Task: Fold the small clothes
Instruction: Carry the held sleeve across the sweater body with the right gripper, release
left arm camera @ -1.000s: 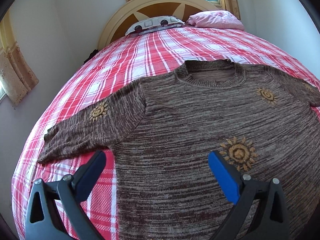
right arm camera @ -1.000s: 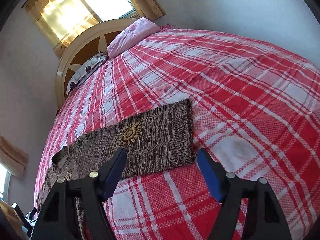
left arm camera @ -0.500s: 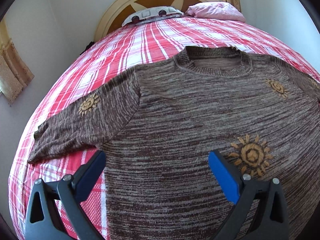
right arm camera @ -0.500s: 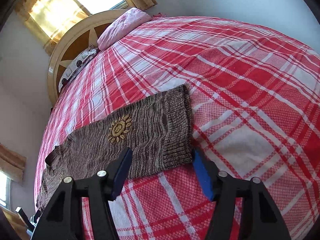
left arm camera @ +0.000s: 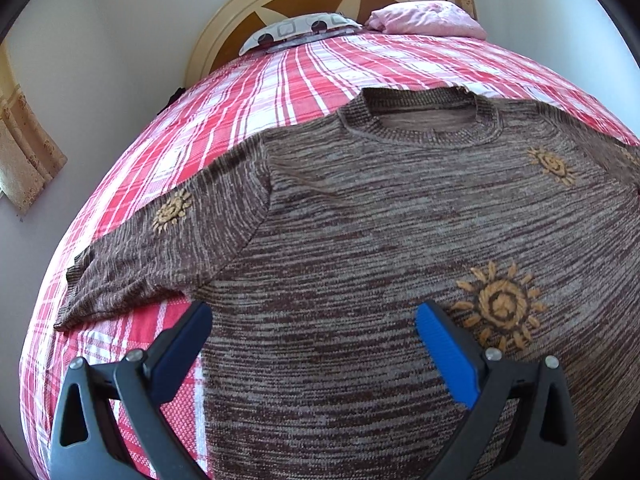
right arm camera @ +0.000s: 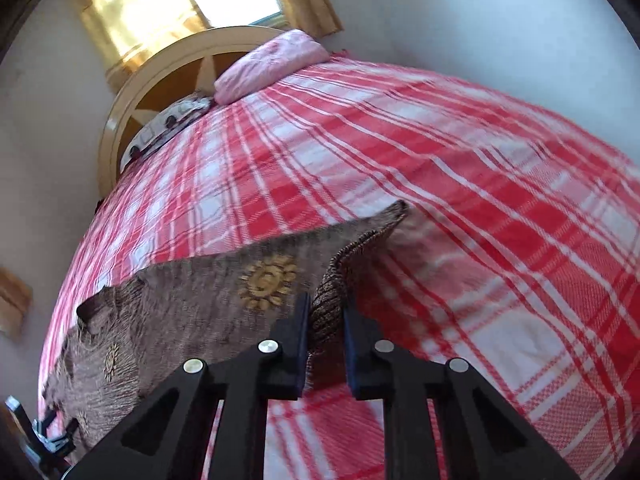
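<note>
Brown knitted sweater (left arm camera: 400, 220) lies flat on the bed (left arm camera: 260, 92). Half a second ago the right tool (right arm camera: 326, 344) was open around the sleeve cuff (right arm camera: 332, 292); now it grips the cuff and lifts it, so the sleeve fold begins. The left tool (left arm camera: 314, 334) hovers open over the body.

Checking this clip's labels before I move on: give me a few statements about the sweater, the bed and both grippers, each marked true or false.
1. The right gripper is shut on the sweater's sleeve cuff. True.
2. The left gripper grips the sweater's hem. False: it is open above the brown sweater.
3. The sweater lies on a red plaid bedspread. True.
4. The sweater is plain. False: it has yellow sun motifs.
5. The pink pillow lies on the sweater. False: it is by the headboard.
</note>
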A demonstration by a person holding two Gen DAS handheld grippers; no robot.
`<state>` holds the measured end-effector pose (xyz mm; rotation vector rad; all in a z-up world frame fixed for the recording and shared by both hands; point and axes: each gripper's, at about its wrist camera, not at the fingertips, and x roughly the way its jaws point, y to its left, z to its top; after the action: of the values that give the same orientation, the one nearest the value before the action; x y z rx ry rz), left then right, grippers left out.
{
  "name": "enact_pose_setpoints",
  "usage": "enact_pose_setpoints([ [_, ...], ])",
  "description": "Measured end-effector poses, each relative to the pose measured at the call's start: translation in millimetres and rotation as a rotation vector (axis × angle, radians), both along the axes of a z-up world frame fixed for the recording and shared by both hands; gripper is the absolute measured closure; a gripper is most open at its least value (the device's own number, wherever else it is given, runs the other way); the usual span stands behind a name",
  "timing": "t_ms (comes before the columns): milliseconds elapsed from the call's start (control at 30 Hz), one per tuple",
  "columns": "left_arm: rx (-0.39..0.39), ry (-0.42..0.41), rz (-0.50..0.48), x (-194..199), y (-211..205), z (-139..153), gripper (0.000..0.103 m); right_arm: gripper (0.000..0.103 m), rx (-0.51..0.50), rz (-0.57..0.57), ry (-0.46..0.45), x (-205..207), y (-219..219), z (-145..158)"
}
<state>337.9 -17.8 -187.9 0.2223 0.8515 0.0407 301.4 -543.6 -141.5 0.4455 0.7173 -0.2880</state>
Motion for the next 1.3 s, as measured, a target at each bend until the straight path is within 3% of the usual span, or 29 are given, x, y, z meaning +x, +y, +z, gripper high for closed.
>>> enact_pose_setpoints([
  [433, -0.012, 0.003, -0.005, -1, 3, -2, 0.000, 0.090, -0.226, 0.355, -0.033, 51, 152, 27],
  [667, -0.017, 0.004, -0.007, 0, 4, -2, 0.000, 0.090, -0.315, 0.563, 0.018, 64, 236, 5],
  [833, -0.020, 0.007, -0.010, 1, 2, -3, 0.000, 0.090, -0.289, 0.690, 0.096, 66, 262, -27],
  [867, -0.021, 0.008, -0.011, 1, 1, -3, 0.000, 0.087, -0.286, 0.707, 0.113, 65, 264, -32],
  [933, -0.025, 0.009, -0.017, 2, 1, -3, 0.000, 0.052, -0.280, 0.744, 0.132, 60, 264, -39],
  [967, -0.027, 0.009, -0.024, 1, 0, -1, 0.000, 0.029, -0.267, 0.754, 0.117, 53, 262, -38],
  [1100, -0.017, -0.025, -0.069, -9, -12, 12, 0.000, 0.028, -0.146, 0.798, -0.079, 11, 235, -13],
  [1200, 0.009, -0.074, -0.164, -22, -44, 30, 0.000, 0.028, -0.159, 0.735, -0.170, -14, 211, 0],
  [1300, 0.073, -0.114, -0.297, -30, -97, 43, 0.000, 0.028, -0.179, 0.581, -0.264, -35, 177, 4],
])
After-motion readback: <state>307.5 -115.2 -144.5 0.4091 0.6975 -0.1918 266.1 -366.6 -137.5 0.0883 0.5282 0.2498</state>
